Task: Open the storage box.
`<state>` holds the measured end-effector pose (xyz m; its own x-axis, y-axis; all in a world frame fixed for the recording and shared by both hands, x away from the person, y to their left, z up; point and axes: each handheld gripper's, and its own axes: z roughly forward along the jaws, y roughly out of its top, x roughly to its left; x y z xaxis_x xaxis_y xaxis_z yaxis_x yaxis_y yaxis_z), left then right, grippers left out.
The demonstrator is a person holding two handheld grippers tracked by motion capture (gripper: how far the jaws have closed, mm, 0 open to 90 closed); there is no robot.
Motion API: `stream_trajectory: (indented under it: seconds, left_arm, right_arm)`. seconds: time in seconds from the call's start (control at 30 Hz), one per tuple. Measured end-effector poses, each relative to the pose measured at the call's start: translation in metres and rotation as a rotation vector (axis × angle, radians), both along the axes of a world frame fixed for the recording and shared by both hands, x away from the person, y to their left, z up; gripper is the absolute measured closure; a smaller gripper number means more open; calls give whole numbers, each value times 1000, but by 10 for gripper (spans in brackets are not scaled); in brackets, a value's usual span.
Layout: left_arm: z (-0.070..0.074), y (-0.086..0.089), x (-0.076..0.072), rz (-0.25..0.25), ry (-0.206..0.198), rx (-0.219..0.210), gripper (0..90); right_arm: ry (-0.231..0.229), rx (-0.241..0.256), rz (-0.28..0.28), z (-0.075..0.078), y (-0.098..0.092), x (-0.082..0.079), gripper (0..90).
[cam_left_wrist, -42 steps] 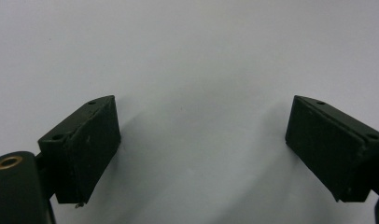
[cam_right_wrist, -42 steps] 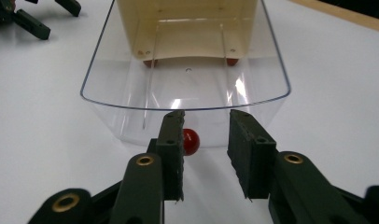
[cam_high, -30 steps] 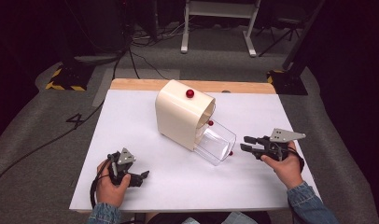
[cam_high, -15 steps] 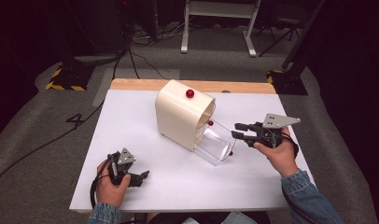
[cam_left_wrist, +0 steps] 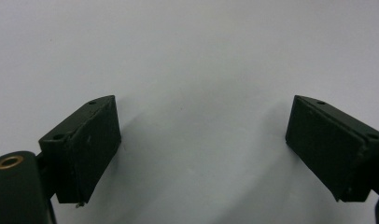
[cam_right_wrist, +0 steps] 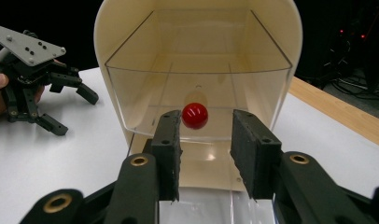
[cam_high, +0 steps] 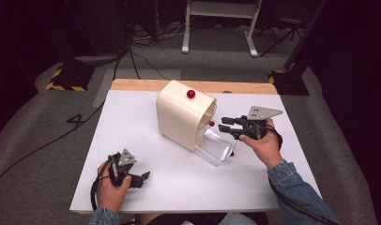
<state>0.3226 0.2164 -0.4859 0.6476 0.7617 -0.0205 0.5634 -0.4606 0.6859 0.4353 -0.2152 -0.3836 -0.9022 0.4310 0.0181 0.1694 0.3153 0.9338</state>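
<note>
Fingers (cam_right_wrist: 166, 154) of the right gripper (cam_right_wrist: 206, 156) are standing partly apart, pinching nothing, and a red knob (cam_right_wrist: 195, 115) is sitting right in the gap between their tips, on the front of a clear drawer (cam_right_wrist: 197, 88). That drawer is sticking out of a cream, arch-topped box (cam_high: 184, 115) in the middle of the white table (cam_high: 132, 122). In the high view the right gripper (cam_high: 224, 124) is hovering at the box's open side, jaws pointing at the clear drawer (cam_high: 217, 146), with the person's right hand (cam_high: 261, 143) wrapped around its handle. Another red knob (cam_high: 191, 93) is showing on top of the box.

Over at the near left corner, the left gripper (cam_high: 142, 178) is resting low by the table in the left hand (cam_high: 109, 190), well apart from the box. Its fingers (cam_left_wrist: 82, 149) are spreading wide over bare white tabletop, gripping nothing at all.
</note>
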Motion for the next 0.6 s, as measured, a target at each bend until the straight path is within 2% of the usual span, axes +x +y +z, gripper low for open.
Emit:
stream_trajectory:
  seconds: [0.27,0.4,0.6]
  left_arm:
    - [0,0,-1,0,-8,9,107]
    - [0,0,-1,0,-12,10,108]
    - [0,0,-1,-1,-10,10,108]
  right_arm:
    - [-3,-3,23,-7,18,9,660]
    - [-1,-13,29,-11,23,10,713]
    - [-31,-26,24,-11,24,8,739]
